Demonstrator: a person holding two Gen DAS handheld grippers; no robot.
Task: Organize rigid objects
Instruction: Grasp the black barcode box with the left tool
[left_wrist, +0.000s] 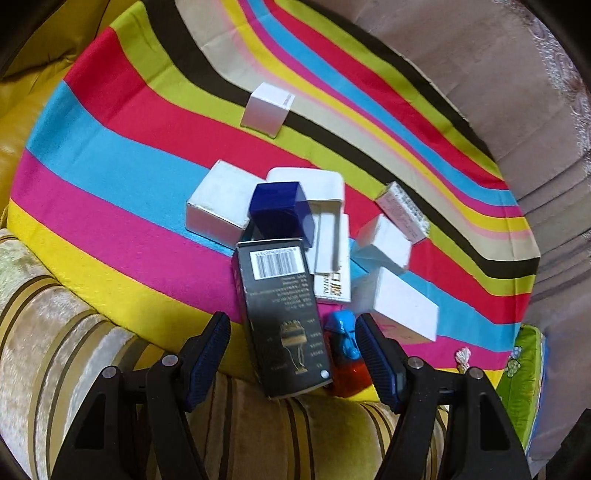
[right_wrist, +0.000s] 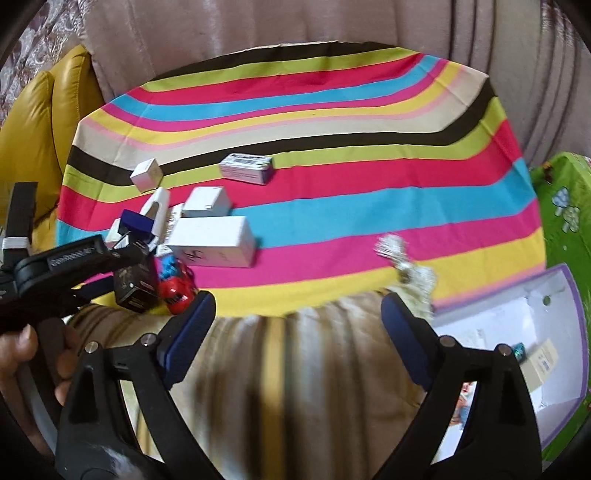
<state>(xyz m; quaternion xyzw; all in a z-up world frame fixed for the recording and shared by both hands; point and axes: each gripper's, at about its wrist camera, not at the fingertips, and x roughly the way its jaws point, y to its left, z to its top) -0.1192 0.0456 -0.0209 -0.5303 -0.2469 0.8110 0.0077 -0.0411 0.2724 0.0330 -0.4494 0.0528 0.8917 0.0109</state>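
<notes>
A pile of small boxes lies on the striped cloth (left_wrist: 110, 155). It holds a black barcode box (left_wrist: 280, 314), a dark blue cube box (left_wrist: 275, 210), an open white box (left_wrist: 327, 221) and several shut white ones. A blue and red toy (left_wrist: 345, 350) lies against the black box. My left gripper (left_wrist: 291, 343) is open, its fingers either side of the black box and the toy, with a gap at the left pad. In the right wrist view it (right_wrist: 122, 266) hovers over that same black box (right_wrist: 133, 288). My right gripper (right_wrist: 299, 321) is open and empty above the plush striped cushion (right_wrist: 295, 369).
A white cube box (left_wrist: 267, 110) stands apart at the back, and a printed box (right_wrist: 246, 168) lies further right. A purple-edged white tray (right_wrist: 509, 325) with small items sits at the right by a green mat (right_wrist: 565, 229). A silvery crumpled item (right_wrist: 406, 266) lies at the cloth's front edge.
</notes>
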